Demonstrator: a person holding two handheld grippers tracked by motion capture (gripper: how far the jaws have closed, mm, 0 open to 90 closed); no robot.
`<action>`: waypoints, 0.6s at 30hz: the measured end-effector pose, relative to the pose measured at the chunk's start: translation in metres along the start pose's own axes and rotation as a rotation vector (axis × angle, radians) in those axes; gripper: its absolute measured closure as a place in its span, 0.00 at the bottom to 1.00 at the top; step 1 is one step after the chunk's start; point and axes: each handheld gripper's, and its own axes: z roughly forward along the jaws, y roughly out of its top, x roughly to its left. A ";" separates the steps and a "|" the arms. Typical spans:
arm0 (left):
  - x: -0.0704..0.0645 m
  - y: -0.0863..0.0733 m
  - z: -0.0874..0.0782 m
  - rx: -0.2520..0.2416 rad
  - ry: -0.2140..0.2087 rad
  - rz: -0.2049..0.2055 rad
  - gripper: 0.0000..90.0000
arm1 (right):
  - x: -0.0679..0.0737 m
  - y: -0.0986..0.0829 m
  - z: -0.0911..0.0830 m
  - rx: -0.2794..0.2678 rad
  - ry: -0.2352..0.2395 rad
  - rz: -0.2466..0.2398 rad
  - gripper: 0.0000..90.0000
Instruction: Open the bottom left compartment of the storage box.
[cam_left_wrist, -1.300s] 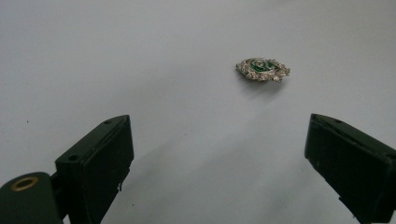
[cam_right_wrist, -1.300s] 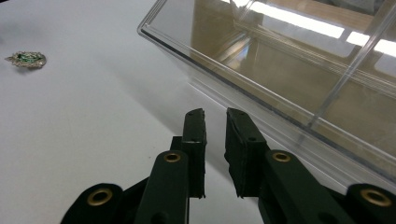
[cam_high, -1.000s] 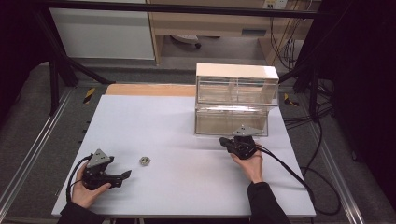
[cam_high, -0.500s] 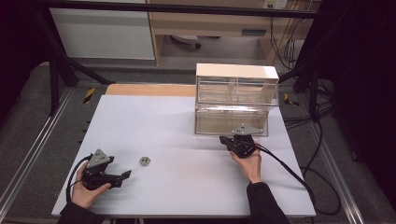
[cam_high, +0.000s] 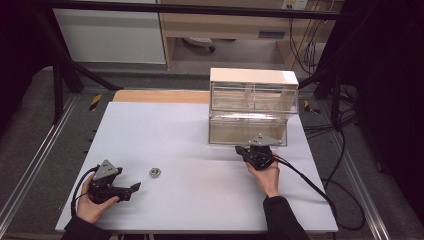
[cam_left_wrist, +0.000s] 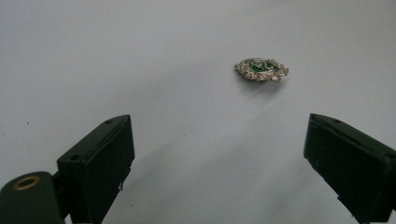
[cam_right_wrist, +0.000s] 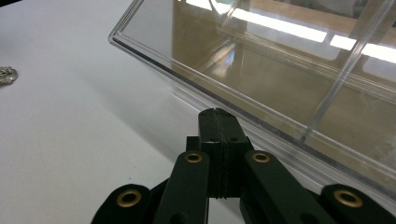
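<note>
Low, left hand-held gripper (cam_high: 131, 189) agape.

- No readable words, labels, brand names, numbers or signs appear in any view.
- The clear drawer cabinet (cam_high: 252, 107) at the table's far right edge carries no legible label or lettering.

Overhead front-facing; two close gripper-mounted views.

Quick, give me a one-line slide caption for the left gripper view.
Left gripper open, fingers spread above the white table, a small jewelled brooch lying ahead of them, untouched.
</note>
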 end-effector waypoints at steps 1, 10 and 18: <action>0.000 0.000 0.000 -0.001 -0.001 -0.001 0.09 | 0.000 0.000 0.000 0.000 0.000 0.000 1.00; 0.000 0.000 0.000 0.000 -0.001 0.000 0.09 | 0.001 0.000 -0.001 -0.003 -0.007 -0.004 1.00; 0.000 0.000 0.000 0.000 -0.001 0.001 0.09 | 0.001 0.000 -0.001 -0.004 -0.006 -0.006 1.00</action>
